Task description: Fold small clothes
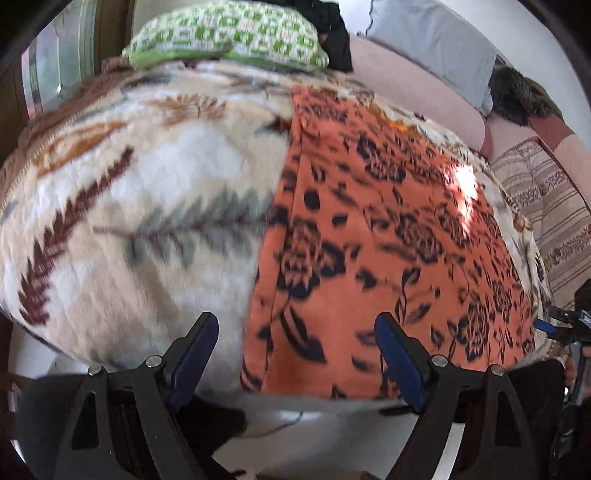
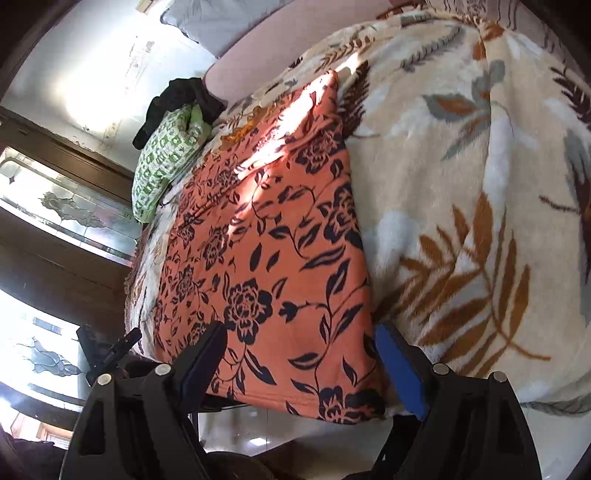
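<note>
An orange cloth (image 1: 388, 236) with a dark flower print lies spread flat on a cream blanket (image 1: 147, 192) that has a leaf pattern and covers a bed. The near edge of the cloth hangs a little over the near edge of the bed, and its far edge reaches toward the pillows. In the left wrist view the cloth takes the right half of the blanket; in the right wrist view (image 2: 266, 236) it lies to the left of the bare part of the blanket (image 2: 461, 184).

The left gripper (image 1: 297, 332) is released: its two fingers stand wide apart above the near edge of the bed, one over the blanket and one over the cloth, and nothing is between them. The right gripper (image 2: 301, 339) is also released, with the fingers wide apart over the near corner of the cloth and not pressing it.

At the far edge of the bed there is a green and white checked pillow (image 1: 229, 35) with a black garment (image 1: 334, 33) just beside it. A grey pillow (image 1: 436, 40) leans against the wall at the far right corner. The left wrist view is somewhat blurred.
</note>
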